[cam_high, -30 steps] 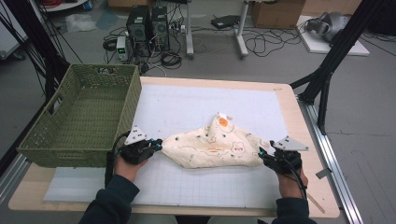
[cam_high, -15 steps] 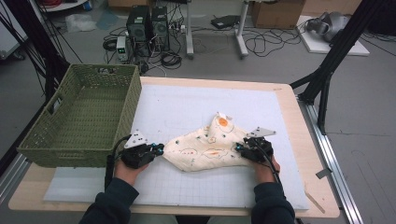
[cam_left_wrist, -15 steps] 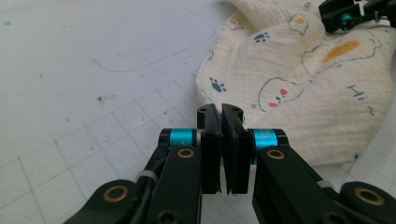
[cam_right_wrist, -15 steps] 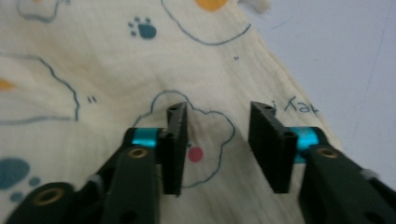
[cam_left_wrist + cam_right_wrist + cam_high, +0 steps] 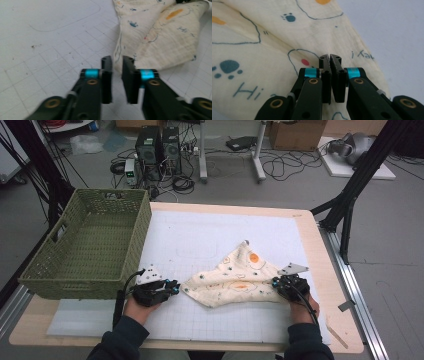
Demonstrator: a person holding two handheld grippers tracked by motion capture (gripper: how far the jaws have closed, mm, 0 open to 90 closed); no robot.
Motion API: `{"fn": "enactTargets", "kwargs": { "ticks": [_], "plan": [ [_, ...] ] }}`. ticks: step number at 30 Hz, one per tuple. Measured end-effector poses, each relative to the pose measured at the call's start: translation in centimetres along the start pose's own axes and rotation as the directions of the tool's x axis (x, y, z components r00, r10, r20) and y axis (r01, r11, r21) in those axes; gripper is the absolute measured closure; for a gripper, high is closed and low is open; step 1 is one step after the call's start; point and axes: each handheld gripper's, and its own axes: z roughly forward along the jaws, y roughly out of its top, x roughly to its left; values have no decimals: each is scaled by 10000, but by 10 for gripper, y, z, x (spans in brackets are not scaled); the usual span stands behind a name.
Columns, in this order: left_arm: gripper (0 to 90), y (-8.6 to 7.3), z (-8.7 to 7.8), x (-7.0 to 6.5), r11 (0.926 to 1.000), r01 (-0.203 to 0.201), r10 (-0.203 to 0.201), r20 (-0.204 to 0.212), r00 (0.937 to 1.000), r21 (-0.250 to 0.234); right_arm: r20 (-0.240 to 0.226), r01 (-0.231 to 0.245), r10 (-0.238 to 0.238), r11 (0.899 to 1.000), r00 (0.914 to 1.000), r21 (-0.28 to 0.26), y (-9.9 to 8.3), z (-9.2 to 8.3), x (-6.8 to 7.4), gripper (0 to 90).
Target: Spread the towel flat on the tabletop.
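R gripper had just closed, pinching the cloth's right corner on the mat; L gripper just let go, jaws slightly apart beside the left corner, prob. to regrip

even, soft light; close gripper views slightly blurred.

Each gripper, left and right, has a black body with two flat black jaws, a cyan band at each jaw's base and brass-coloured pivot screws on the black linkage arms. A grey three-cornered plate sits on top of each, and a black cable trails back along the forearm. The person wears dark long sleeves that reach the wrists.
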Motion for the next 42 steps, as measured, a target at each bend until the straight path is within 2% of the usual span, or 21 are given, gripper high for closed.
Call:
{"fn": "enactTargets", "kwargs": {
  "ticks": [2, 6, 10, 13, 16, 19, 21, 22, 23, 25, 27, 30, 33, 35, 39, 40, 42],
  "plan": [
    [543, 4, 0, 4, 9991, 361, -363, -113, 9993, -204, -56, -103, 102, 9995, 9999, -286, -4, -7, -2, 794],
    [459, 16, 5, 13, 9975, 499, -504, -84, 9987, -495, 93, -205, 216, 9939, 9997, -1081, -7, -18, -5, 684],
    [444, 33, 13, 23, 9957, 431, -445, -152, 9989, -823, 283, -254, 300, 9878, 9991, -1534, -7, -25, -6, 602],
    [431, 48, 24, 26, 9961, 337, -352, -166, 9992, -820, 415, -294, 369, 9850, 9985, -1701, -6, -28, -6, 553],
    [425, 62, 39, 25, 9955, 168, -181, -126, 9998, -929, 385, -357, 436, 9817, 9983, -1869, -7, -31, -7, 509],
    [421, 75, 58, 19, 9964, 53, -49, 47, 10000, -852, 430, -607, 714, 9752, 9965, -2127, -8, -35, -11, 465],
    [419, 81, 69, 16, 9956, 123, -108, 174, 9998, -931, 490, -801, 934, 9712, 9944, -2245, -8, -38, -13, 444],
    [419, 85, 77, 14, 9946, 307, -271, 382, 9989, -994, 522, -877, 1022, 9693, 9934, -2299, -8, -38, -13, 439],
    [419, 89, 82, 13, 9953, 314, -274, 453, 9986, -913, 504, -948, 1094, 9679, 9927, -2329, -9, -39, -15, 434],
    [418, 97, 97, 7, 9984, -48, 71, 405, 9992, -569, 493, -1007, 1154, 9666, 9921, -2358, -10, -40, -16, 429],
    [418, 104, 112, 4, 9994, -218, 232, 535, 9983, -263, 473, -1075, 1219, 9658, 9914, -2358, -11, -40, -18, 420],
    [418, 110, 135, 1, 10000, -69, 64, 758, 9971, 61, 401, -1225, 1357, 9637, 9899, -2372, -12, -40, -20, 410],
    [416, 109, 157, -1, 9968, -117, 63, 681, 9977, 789, 358, -1422, 1549, 9610, 9873, -2373, -14, -40, -22, 394],
    [415, 108, 169, -4, 9916, -307, 221, 686, 9974, 1260, 386, -1412, 1550, 9598, 9872, -2425, -15, -41, -24, 385],
    [417, 107, 187, -16, 9805, -872, 765, 667, 9948, 1759, 300, -1579, 1705, 9555, 9849, -2493, -17, -41, -26, 378],
    [428, 106, 190, -19, 9753, -1120, 999, 722, 9924, 1902, 267, -1603, 1723, 9549, 9847, -2501, -17, -41, -26, 378],
    [449, 105, 193, -26, 9633, -1783, 1709, 537, 9838, 2007, 239, -1618, 1730, 9549, 9846, -2489, -17, -40, -25, 377]
  ]
}}
